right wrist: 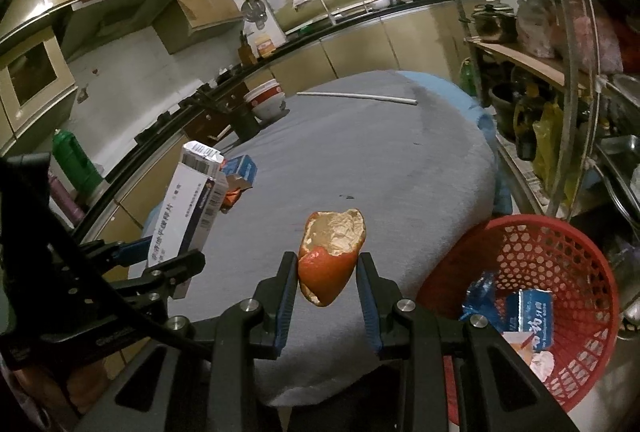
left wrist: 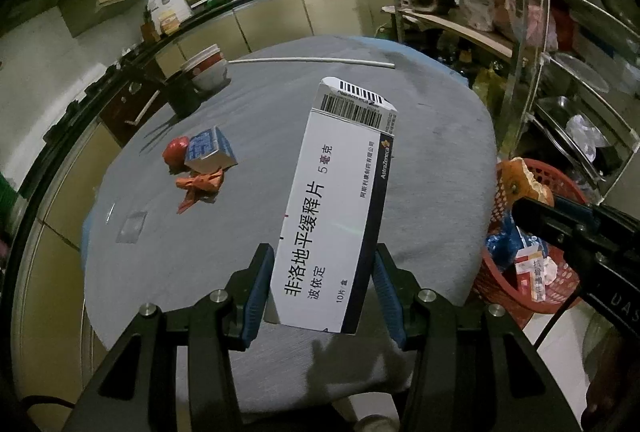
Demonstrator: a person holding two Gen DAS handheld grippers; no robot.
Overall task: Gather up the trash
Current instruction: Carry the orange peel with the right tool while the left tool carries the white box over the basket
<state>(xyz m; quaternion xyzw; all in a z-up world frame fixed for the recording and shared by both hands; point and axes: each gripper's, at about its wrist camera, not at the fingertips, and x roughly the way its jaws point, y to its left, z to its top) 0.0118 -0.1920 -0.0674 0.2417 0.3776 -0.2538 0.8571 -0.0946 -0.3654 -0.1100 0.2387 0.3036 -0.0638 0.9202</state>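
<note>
L hand-held gripper [left wrist: 320, 290] angled down, blue pads clamped on both sides of a white box [left wrist: 336, 208]. R hand-held gripper [right wrist: 327, 284] also tilted down, nearly closed, pads pinching orange peel [right wrist: 330, 256] betw. them.

My left jaws clamp an upright white medicine box [left wrist: 336, 208]; my right jaws pinch curled orange peel [right wrist: 330, 256].
</note>
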